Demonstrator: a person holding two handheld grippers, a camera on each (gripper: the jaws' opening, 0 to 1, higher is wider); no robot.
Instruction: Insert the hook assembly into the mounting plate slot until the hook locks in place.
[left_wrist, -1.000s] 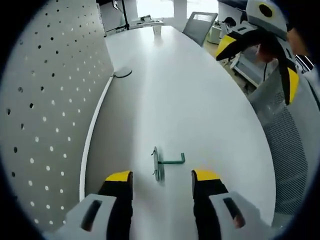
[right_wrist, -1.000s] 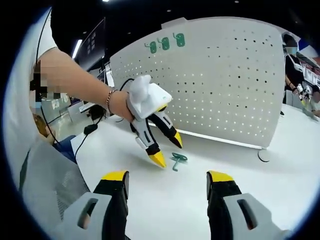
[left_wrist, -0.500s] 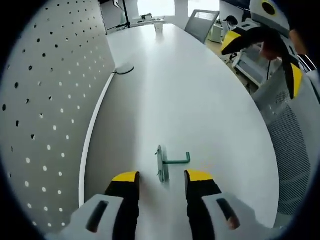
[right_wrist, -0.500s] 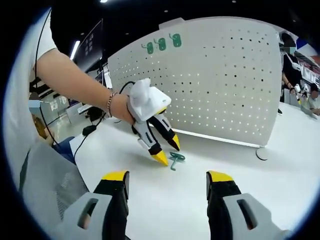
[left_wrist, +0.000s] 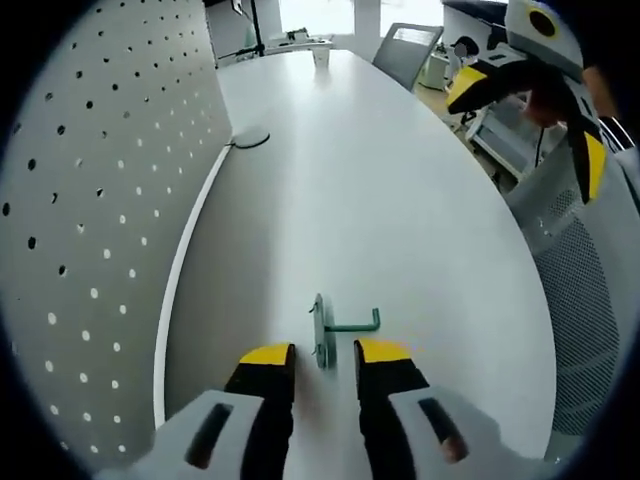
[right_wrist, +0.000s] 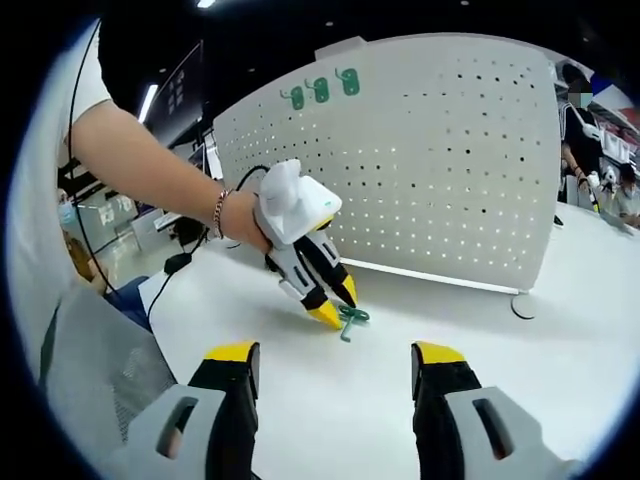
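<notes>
The green hook assembly (left_wrist: 335, 327) is seen lying on the white tabletop (left_wrist: 380, 200), its flat base plate standing on edge and the hook arm pointing away to the right in the left gripper view. The left gripper (left_wrist: 322, 352) is placed around the base plate, one yellow-tipped jaw on each side, the gap narrow; whether the jaws are actually pressing the plate cannot be told (contact looks close but not certain). In the right gripper view the same hook (right_wrist: 351, 317) is seen just at the tips of the left gripper (right_wrist: 335, 305), well in front of the white perforated mounting plate (right_wrist: 440, 160), which stands upright on the tabletop. Three more green hooks (right_wrist: 320, 88) are already hung near the plate's top edge. The right gripper (right_wrist: 335, 352) is held wide open with nothing between its jaws, back from the hook.

Progress is judged early: the hook is not yet lifted, and nothing of it is in a slot. Left to do: a firm grasp, the carry to the plate, insertion and locking.
</notes>
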